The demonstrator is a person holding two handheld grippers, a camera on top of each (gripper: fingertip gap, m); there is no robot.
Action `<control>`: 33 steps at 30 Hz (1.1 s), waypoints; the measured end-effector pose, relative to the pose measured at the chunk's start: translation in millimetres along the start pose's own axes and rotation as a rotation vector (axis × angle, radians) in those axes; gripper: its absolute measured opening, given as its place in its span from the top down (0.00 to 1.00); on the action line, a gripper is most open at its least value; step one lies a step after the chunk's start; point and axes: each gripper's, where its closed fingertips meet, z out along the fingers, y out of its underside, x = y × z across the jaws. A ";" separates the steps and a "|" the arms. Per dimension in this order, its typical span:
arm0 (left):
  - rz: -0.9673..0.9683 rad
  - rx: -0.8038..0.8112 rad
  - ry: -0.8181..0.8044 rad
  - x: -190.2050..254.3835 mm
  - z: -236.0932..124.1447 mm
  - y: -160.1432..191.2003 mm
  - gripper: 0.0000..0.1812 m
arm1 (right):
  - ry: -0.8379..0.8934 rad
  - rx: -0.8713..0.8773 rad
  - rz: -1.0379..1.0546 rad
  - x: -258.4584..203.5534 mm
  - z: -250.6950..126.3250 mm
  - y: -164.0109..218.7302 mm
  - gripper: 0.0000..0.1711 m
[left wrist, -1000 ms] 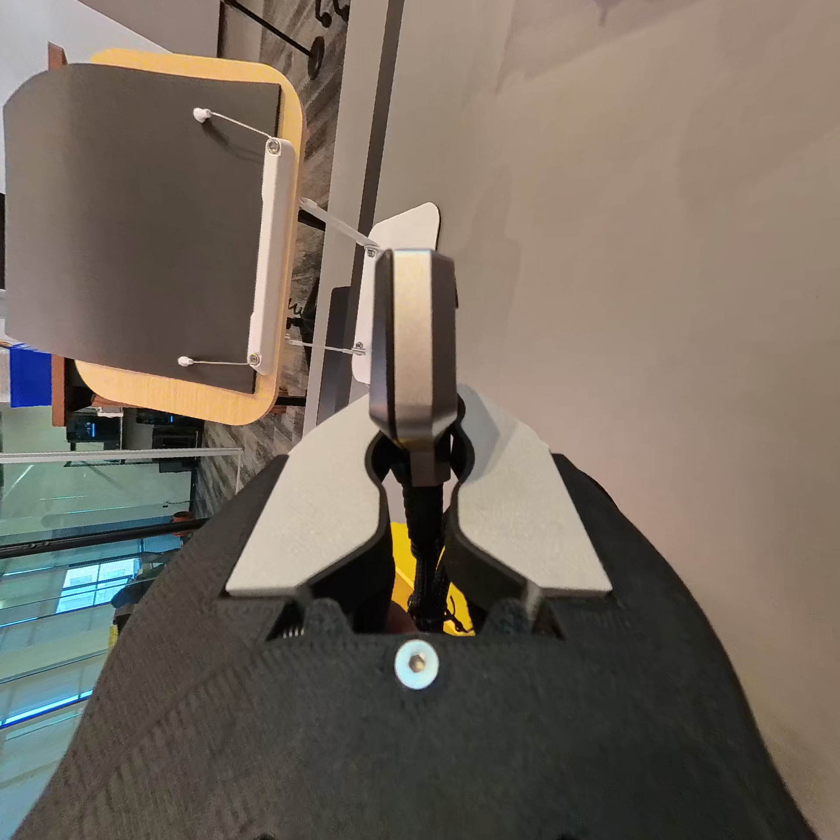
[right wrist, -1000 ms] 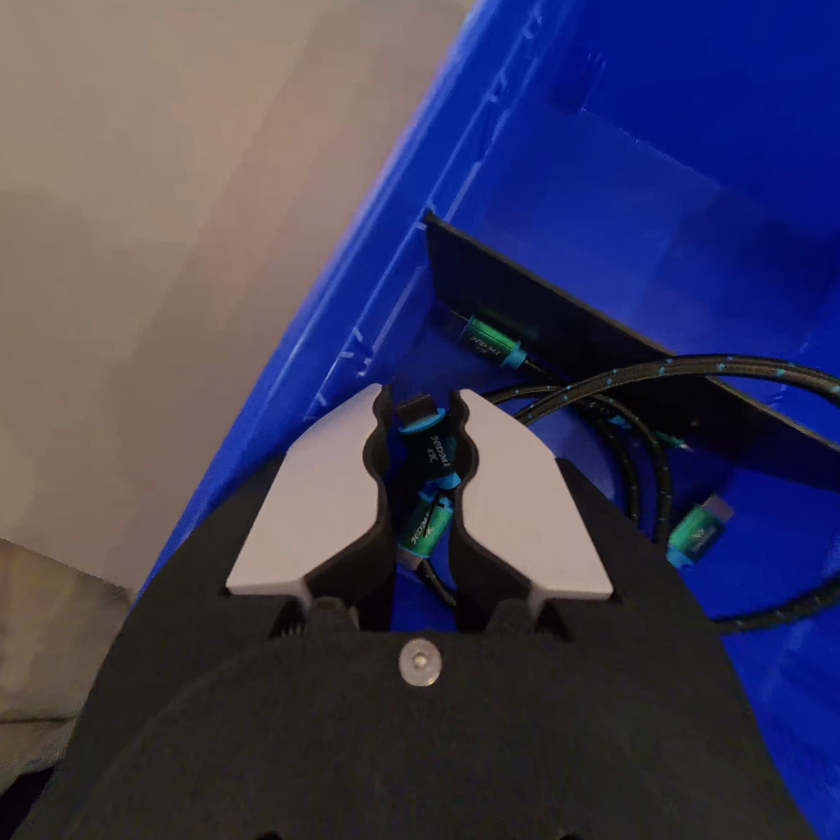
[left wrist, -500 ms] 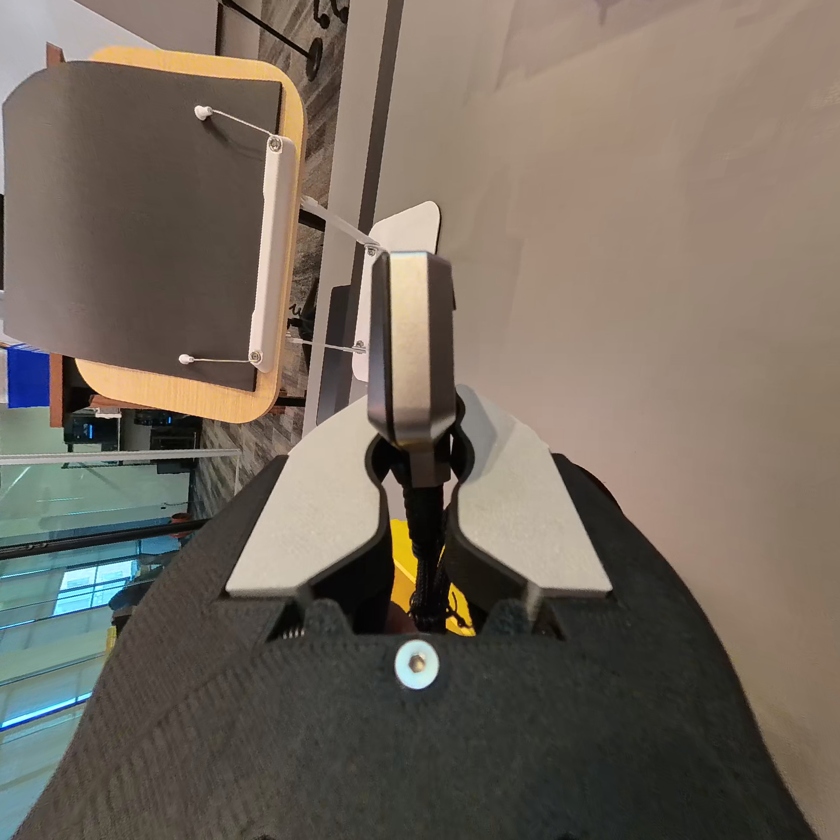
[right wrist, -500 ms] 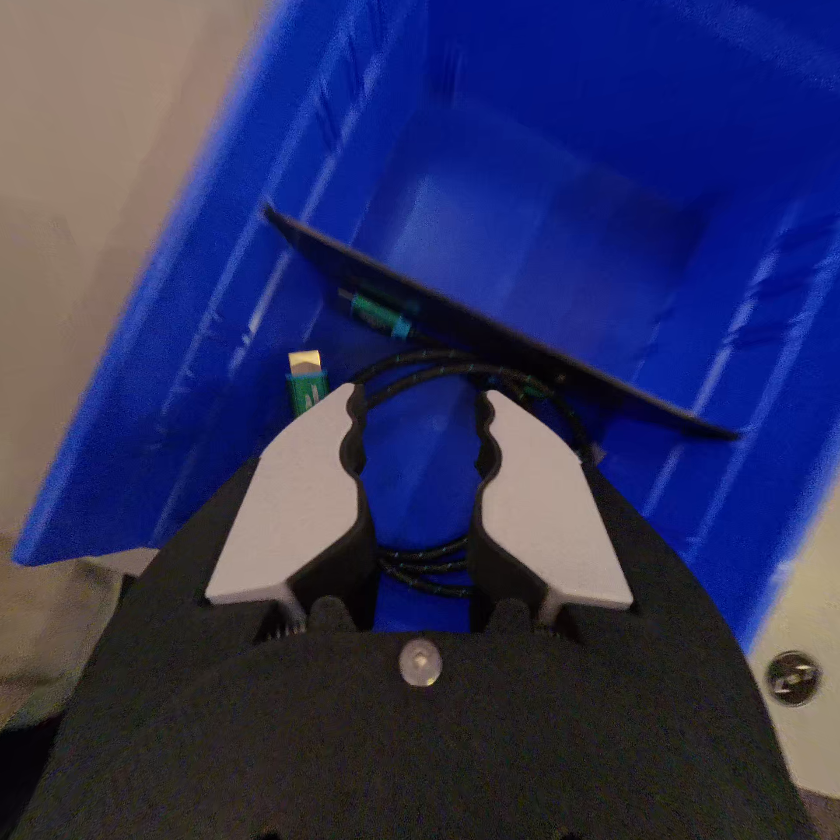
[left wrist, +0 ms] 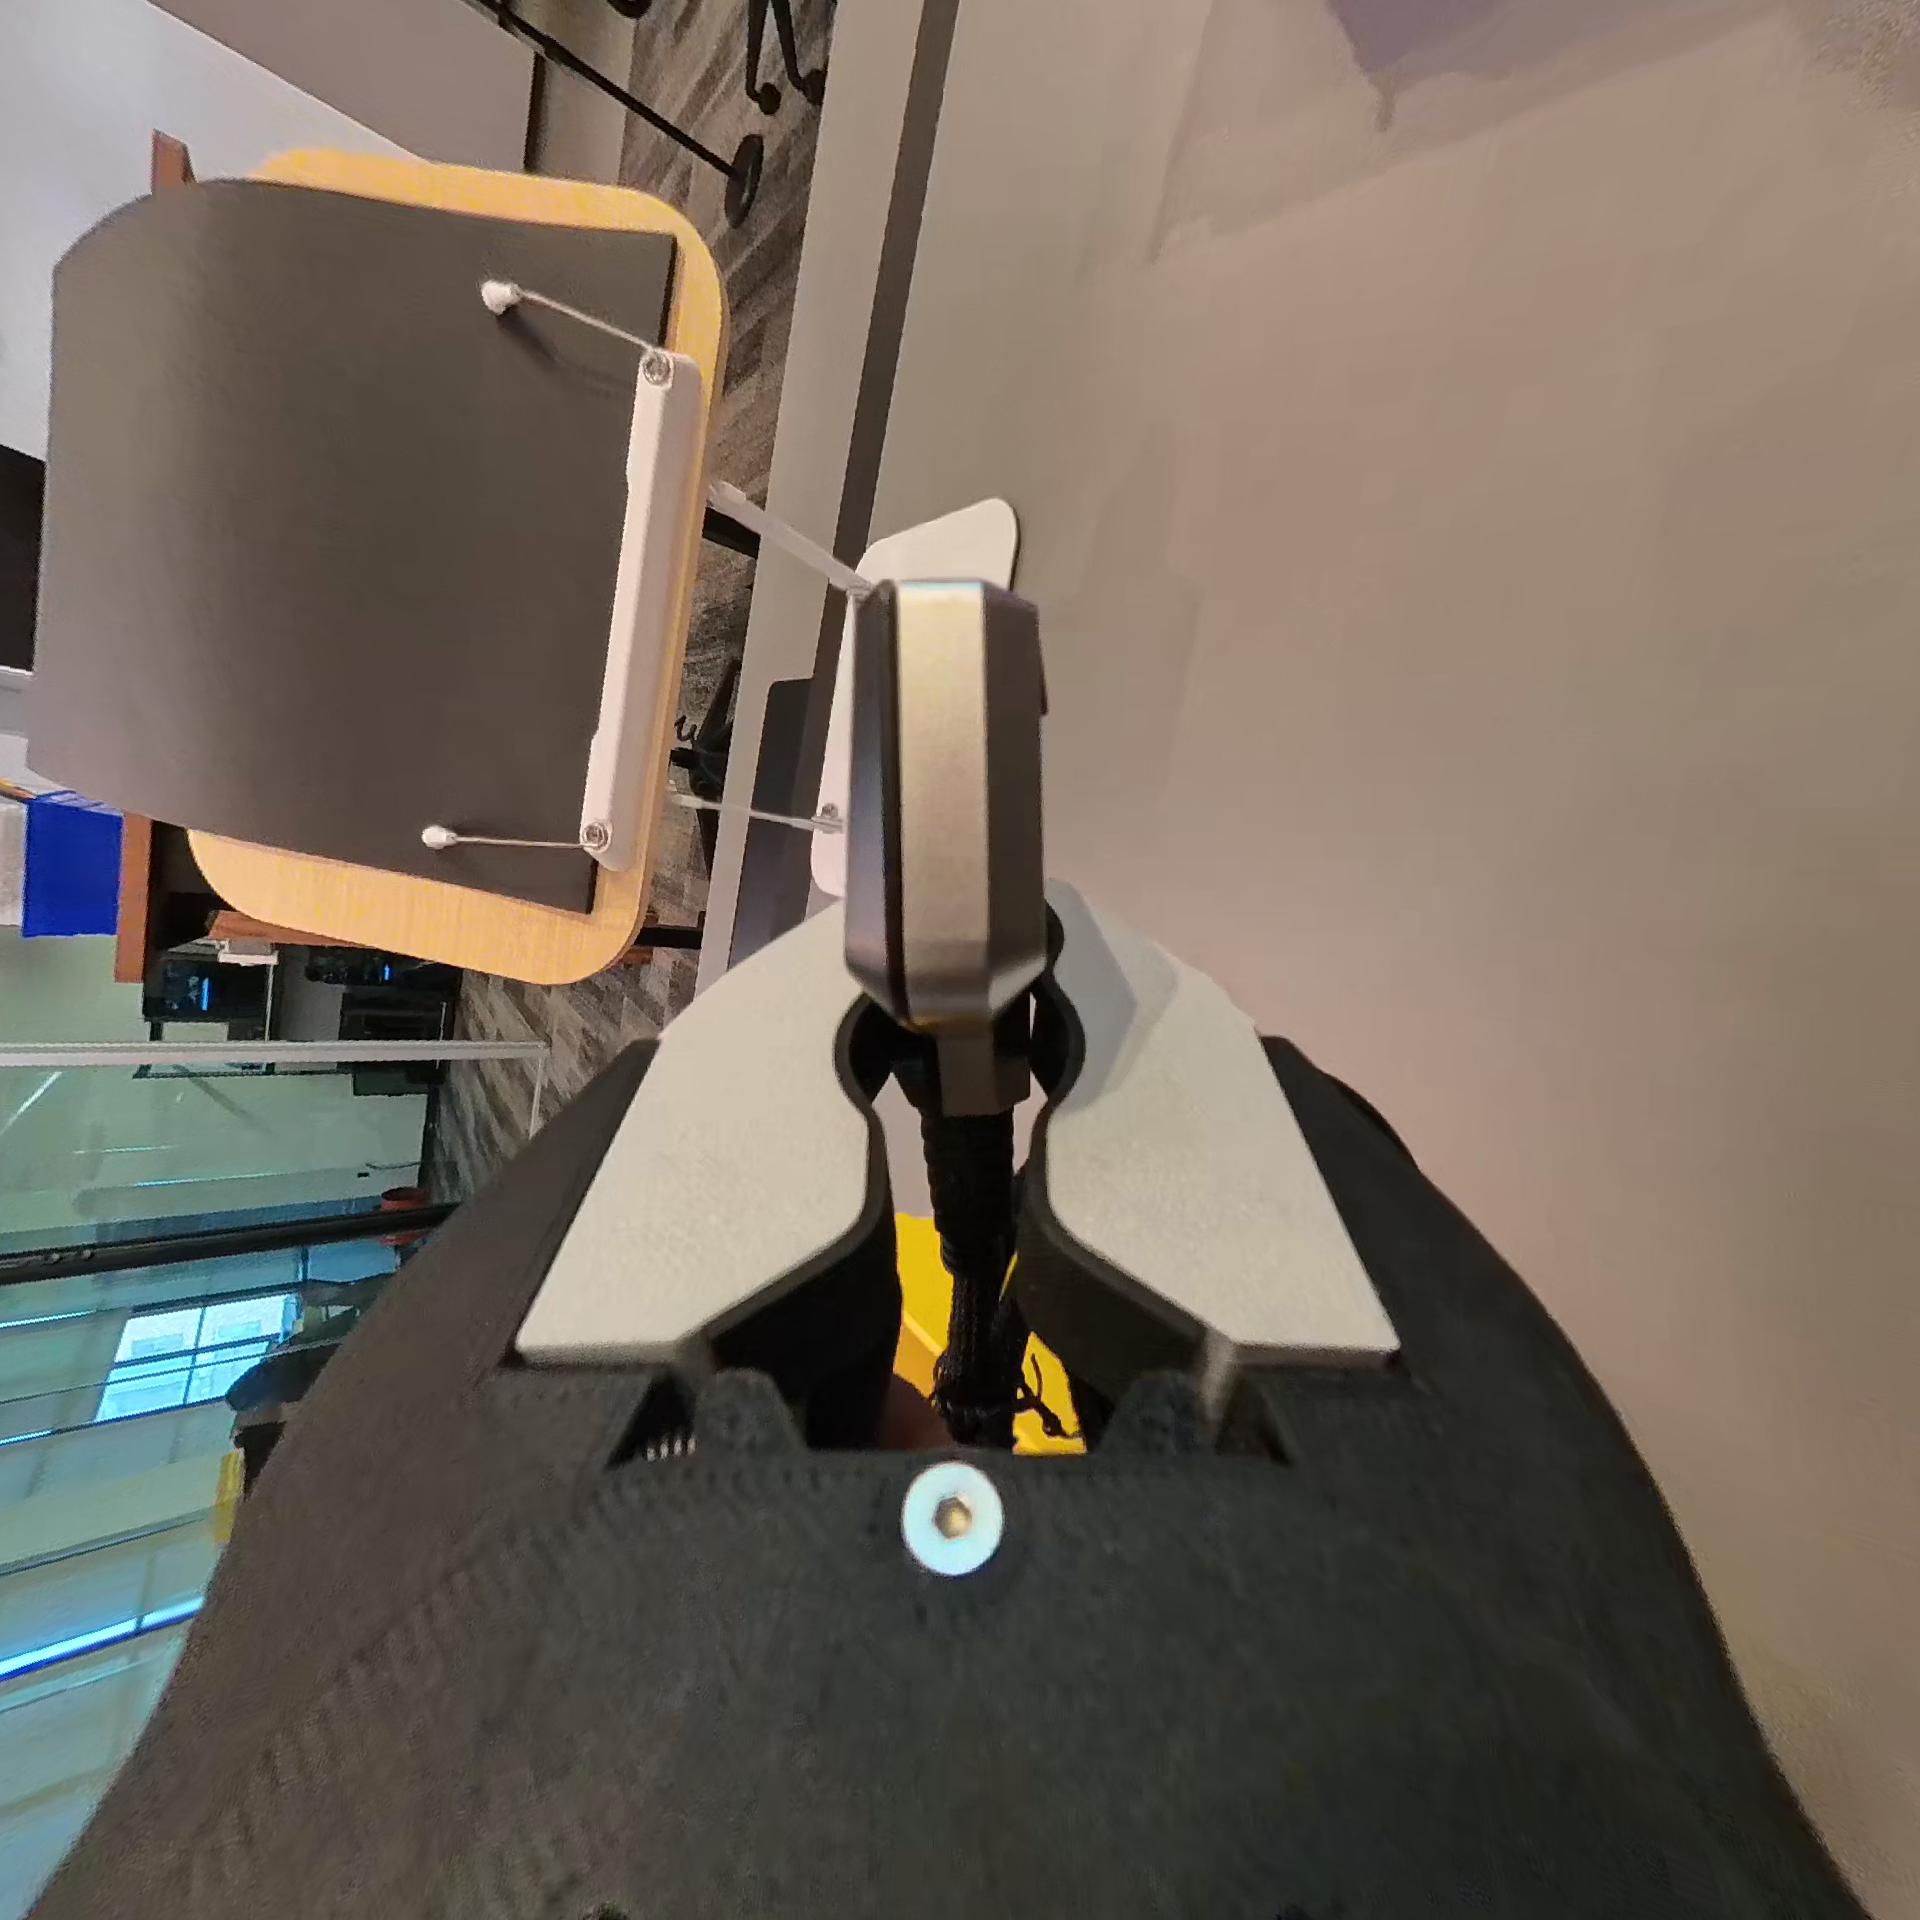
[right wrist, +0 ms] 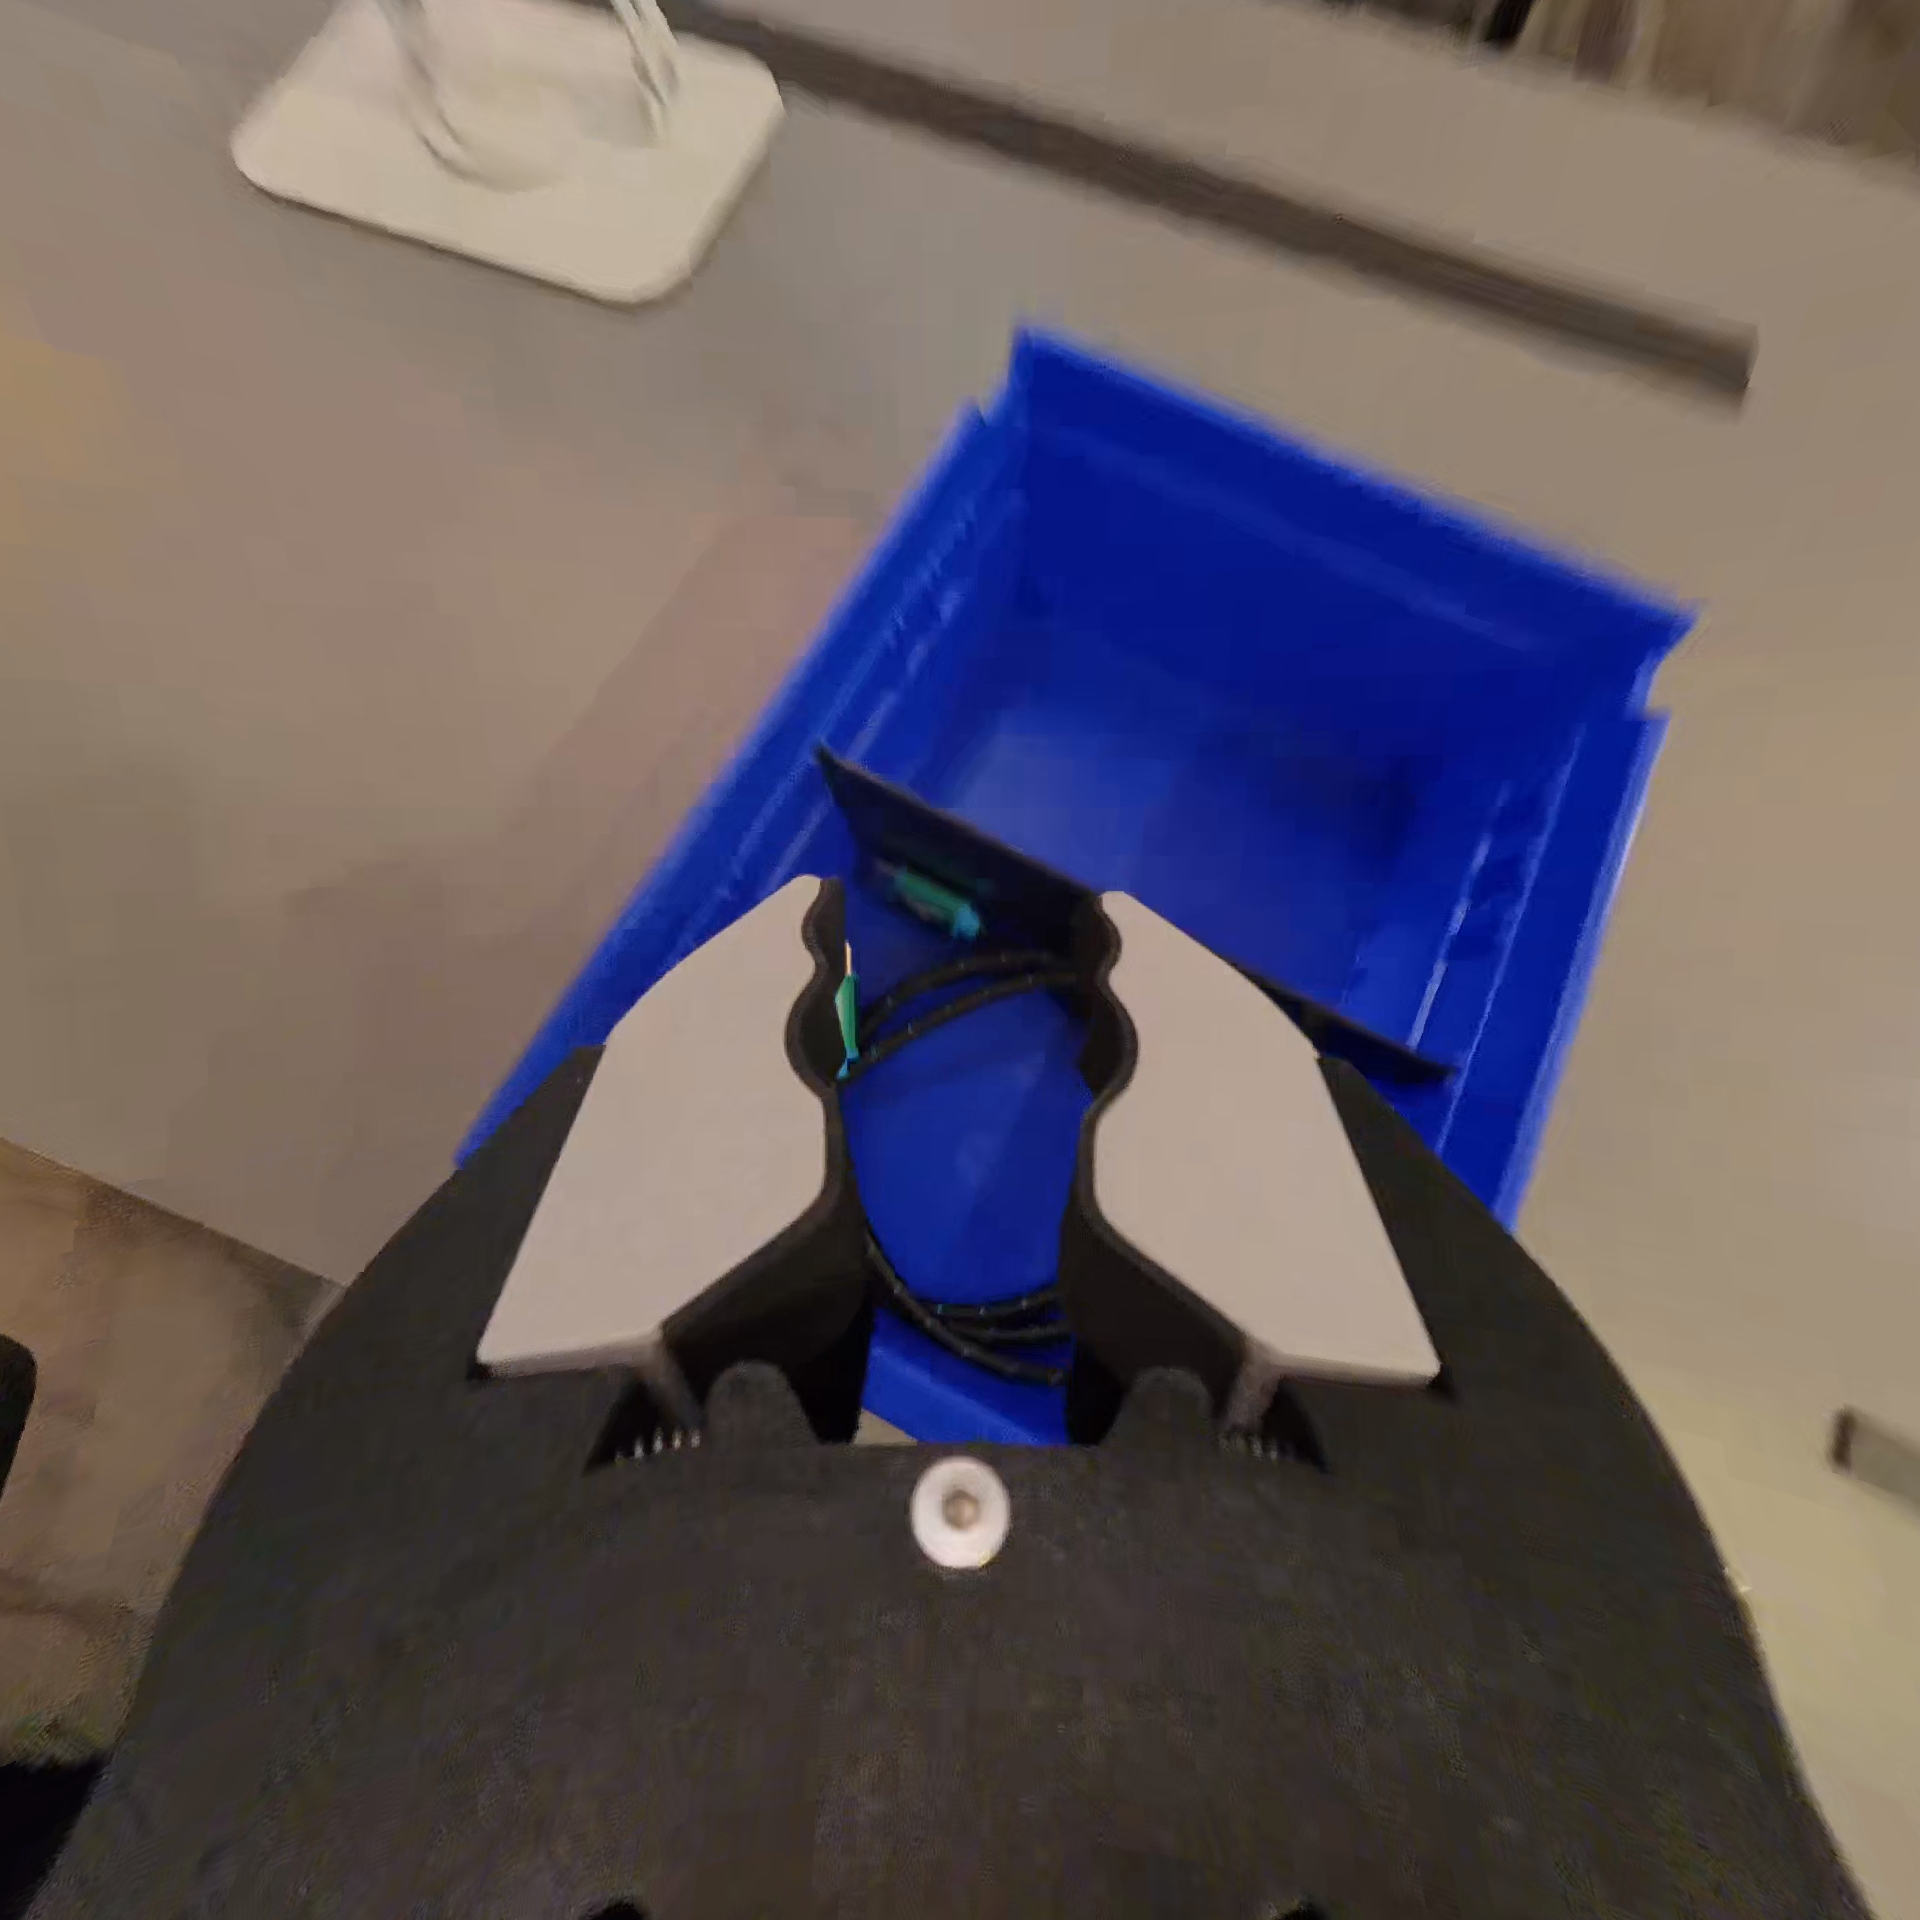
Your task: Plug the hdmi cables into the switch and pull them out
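Note:
My left gripper [left wrist: 956,1023] is shut on the grey metal HDMI switch [left wrist: 940,800], gripping it at its base where a black braided cable [left wrist: 971,1226] leaves it; the switch stands edge-on above the fingers. My right gripper [right wrist: 961,935] is open and empty, held above a blue bin [right wrist: 1226,790]. In the bin lie black braided HDMI cables [right wrist: 966,992] with green plugs; one plug [right wrist: 847,1013] stands near the left finger, another [right wrist: 930,899] lies by a black divider [right wrist: 966,842].
The bin sits on a grey table [right wrist: 364,623]. A white stand base [right wrist: 509,145] is at the table's far left. In the left wrist view a dark panel on a wooden board [left wrist: 343,540] and the grey tabletop [left wrist: 1455,623] show. The grippers' ends are close to 45 centimetres from one another.
My right gripper let go of the green HDMI plug, opened, and pulled up and back out of the bin. My left gripper keeps holding the switch still.

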 end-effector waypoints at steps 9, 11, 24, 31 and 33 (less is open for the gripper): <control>-0.004 0.083 0.014 11.5 -1.3 -24.7 0.88 | -0.232 0.245 -0.480 -149.6 -11.0 -84.3 0.67; -0.004 0.108 0.024 16.3 -1.9 -32.9 0.88 | -0.312 0.281 -0.629 -203.1 -2.7 -91.7 0.66; 0.084 0.177 0.117 56.0 -4.5 -60.7 0.88 | -0.394 0.445 -1.250 -376.3 37.1 -99.0 0.87; 0.054 0.231 0.024 36.6 -15.1 -73.6 0.82 | -0.329 0.441 -1.137 -351.6 30.3 -111.9 0.88; -0.032 0.308 -0.027 15.5 -33.0 -86.6 0.80 | -0.308 0.451 -1.075 -331.4 22.3 -121.2 0.89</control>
